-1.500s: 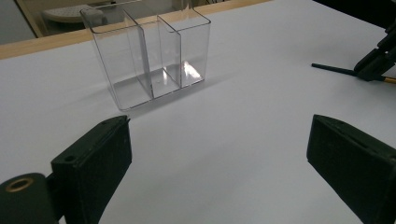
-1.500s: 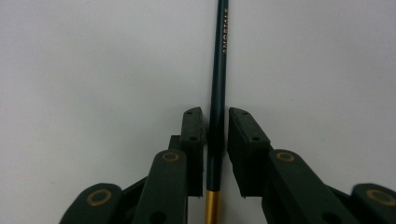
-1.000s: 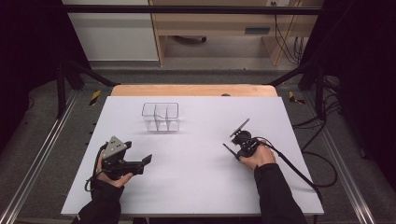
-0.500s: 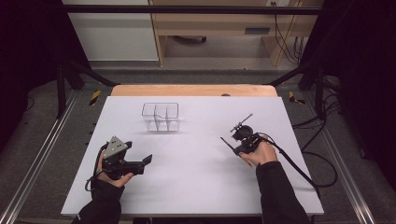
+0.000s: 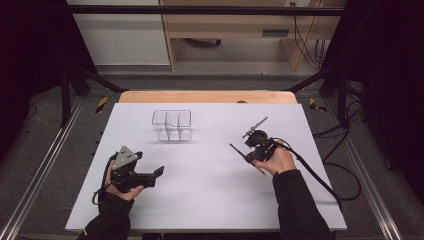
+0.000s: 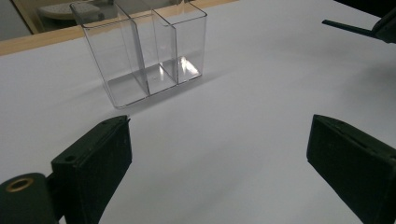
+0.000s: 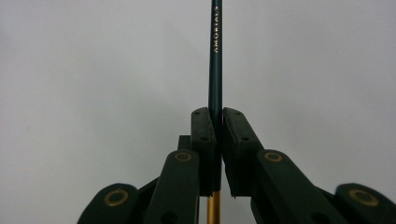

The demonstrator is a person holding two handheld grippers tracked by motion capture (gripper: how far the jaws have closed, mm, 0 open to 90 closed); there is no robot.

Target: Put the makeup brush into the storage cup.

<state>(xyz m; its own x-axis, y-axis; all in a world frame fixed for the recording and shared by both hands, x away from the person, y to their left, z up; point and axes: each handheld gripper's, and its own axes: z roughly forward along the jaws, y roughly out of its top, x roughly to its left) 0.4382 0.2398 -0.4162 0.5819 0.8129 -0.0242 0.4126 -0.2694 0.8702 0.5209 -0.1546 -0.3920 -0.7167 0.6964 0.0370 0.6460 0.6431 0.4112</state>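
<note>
Between the closed jaws of the right gripper [image 7: 215, 140] a dark pencil [image 7: 215, 56] is pinched near its gold-banded end, the long shaft running straight out ahead of the jaws along the gripper's own line; in the high view that right gripper [image 5: 248, 150] is held above the white table [image 5: 210, 200] at its right side, and the pencil [image 5: 239, 152] shows as a thin dark line slanting toward the table's near left; its tip I cannot make out. Risk, as I judge it: the grip sits far back on a slim round shaft, so the free length could pivot or slide in the pads if it is swung quickly or knocks a wall of the clear divided holder [image 5: 172, 125], which stands well apart toward the far left; a light holder like that could tip or skid. Over at the left, the left gripper [image 5: 159, 171] stands wide with nothing between its jaws, facing the holder [image 6: 144, 56].
</note>
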